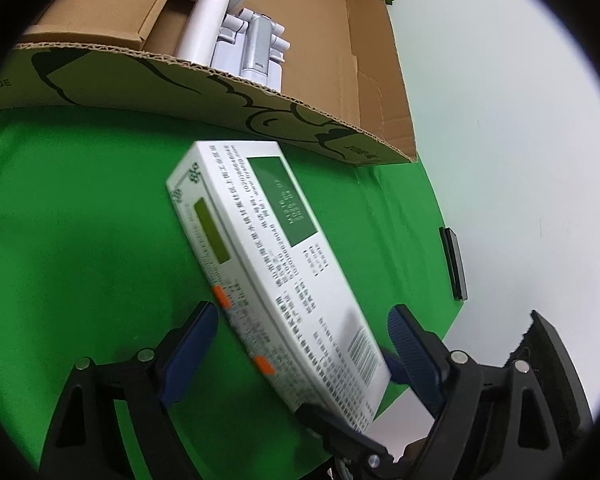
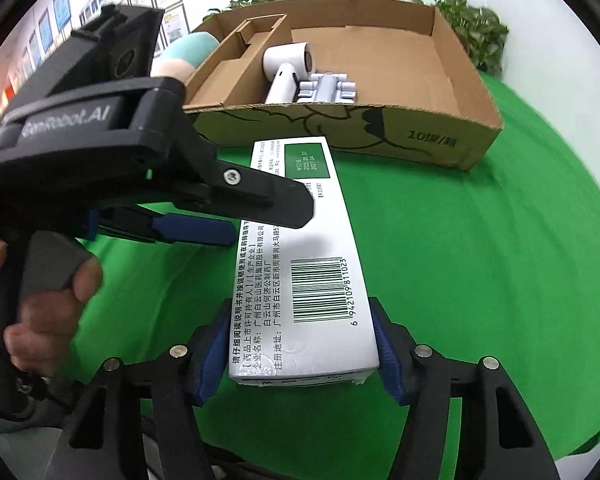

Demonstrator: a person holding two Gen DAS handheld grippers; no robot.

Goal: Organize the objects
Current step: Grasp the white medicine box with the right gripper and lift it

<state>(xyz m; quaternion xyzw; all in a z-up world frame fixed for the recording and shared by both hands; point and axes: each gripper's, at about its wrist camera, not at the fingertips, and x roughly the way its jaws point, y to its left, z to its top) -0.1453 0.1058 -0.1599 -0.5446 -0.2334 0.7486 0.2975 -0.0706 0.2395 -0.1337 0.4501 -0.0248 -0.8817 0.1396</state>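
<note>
A long white medicine box (image 2: 304, 256) with a green label and a barcode is held above the green cloth. My right gripper (image 2: 300, 344) is shut on its near end, blue pads on both sides. My left gripper (image 1: 300, 320) is open around the same box (image 1: 276, 264), pads apart from its sides; it shows at the left in the right wrist view (image 2: 236, 208). Behind stands an open cardboard box (image 2: 440, 136), also seen in the left wrist view (image 1: 260, 108), holding a white handheld device (image 2: 286, 72) and a white and grey folding stand (image 2: 328, 86).
The green cloth (image 2: 480, 260) covers the table. A dark flat object (image 1: 454, 262) lies at the cloth's right edge. Green plants (image 2: 472, 28) stand behind the cardboard box. A pastel round object (image 2: 184, 56) sits left of it.
</note>
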